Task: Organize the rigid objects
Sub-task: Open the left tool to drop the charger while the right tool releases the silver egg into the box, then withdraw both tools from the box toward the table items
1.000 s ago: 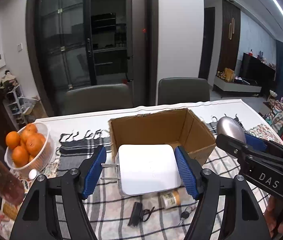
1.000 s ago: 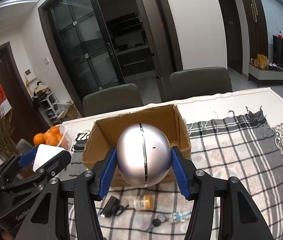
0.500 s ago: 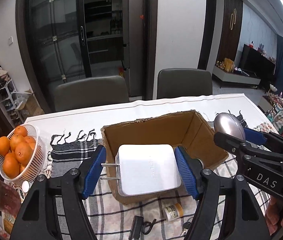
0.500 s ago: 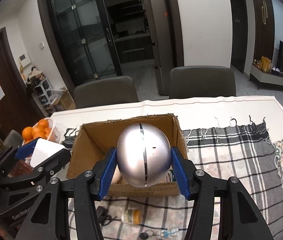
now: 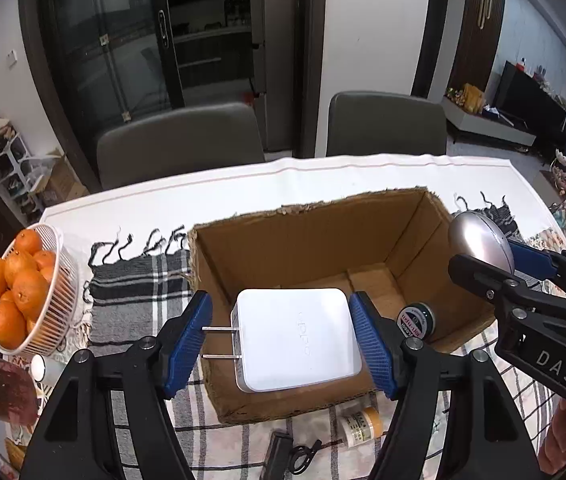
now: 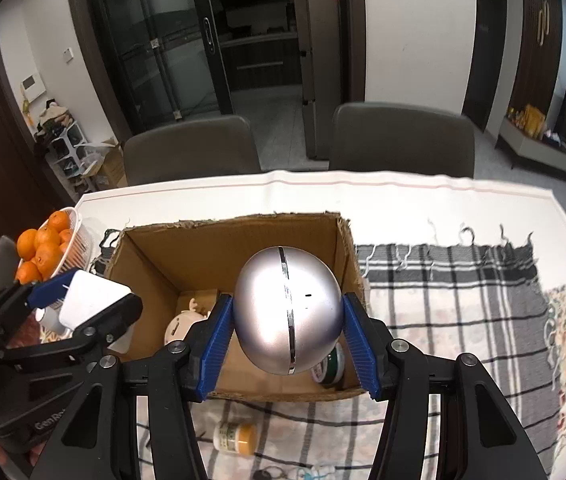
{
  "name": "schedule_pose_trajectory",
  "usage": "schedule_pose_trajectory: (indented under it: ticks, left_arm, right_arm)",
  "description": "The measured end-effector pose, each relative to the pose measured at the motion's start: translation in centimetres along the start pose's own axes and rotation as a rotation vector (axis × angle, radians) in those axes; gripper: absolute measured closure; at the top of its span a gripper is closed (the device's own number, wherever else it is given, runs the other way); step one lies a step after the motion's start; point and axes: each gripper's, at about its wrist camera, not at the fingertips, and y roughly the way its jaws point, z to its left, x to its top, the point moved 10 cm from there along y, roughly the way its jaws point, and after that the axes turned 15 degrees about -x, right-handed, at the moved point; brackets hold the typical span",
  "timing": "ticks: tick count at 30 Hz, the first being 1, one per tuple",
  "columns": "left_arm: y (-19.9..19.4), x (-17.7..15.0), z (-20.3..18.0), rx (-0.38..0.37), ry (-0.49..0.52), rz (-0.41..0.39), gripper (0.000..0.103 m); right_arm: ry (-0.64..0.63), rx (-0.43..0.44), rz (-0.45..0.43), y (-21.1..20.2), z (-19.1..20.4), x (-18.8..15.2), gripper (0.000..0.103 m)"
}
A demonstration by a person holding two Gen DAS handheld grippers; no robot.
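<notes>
At far left on the surface point(image 5: 243, 184): white basket of oranges point(image 5: 23, 292), standing clear of the work, apparently not part of the sorting.

Left gripper point(image 5: 283, 344): jaws closed partway on a white charger point(image 5: 299, 344), gripping its flat sides, prongs pointing left. It is held level above the near left part of the cardboard box point(image 5: 311, 240), probably so it can drop flat onto the floor of the box.

Cardboard box, centre, open at the top, on a checked cloth point(image 6: 443, 280): serves as the collecting place. Already inside: a small cream figurine point(image 6: 187, 320) at left and a round green tin point(image 5: 417, 320) at the near right corner.

Right gripper point(image 6: 289, 340): jaws closed partway on a silver ball point(image 6: 289, 312), clamped at its widest part, likely to stop it slipping. It hangs over the right half of the box, above the tin.

Near edge, outside the box: small yellow bottle point(image 6: 235, 436) lying on its side, a black item point(image 5: 283, 456), and keys point(image 6: 271, 472), seemingly yet to be collected.
</notes>
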Motion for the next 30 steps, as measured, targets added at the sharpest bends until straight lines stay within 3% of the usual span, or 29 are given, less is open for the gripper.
schedule_pose_trajectory:
  ticks: [8, 11, 30]
  left_arm:
    - [1.3, -0.7, 0.2, 0.023, -0.009, 0.044, 0.034]
    - [1.0, -0.6, 0.2, 0.041, 0.0, 0.037, 0.031]
    - [-6.2, -1.8, -0.7, 0.053, 0.03, -0.106, 0.031]
  right_arm:
    - [0.008, 0.007, 0.055, 2.1, -0.2, -0.8, 0.047]
    - [0.022, -0.01, 0.036, 1.9, -0.8, -0.8, 0.043]
    - [0.066, -0.014, -0.09, -4.3, -0.7, -1.5, 0.042]
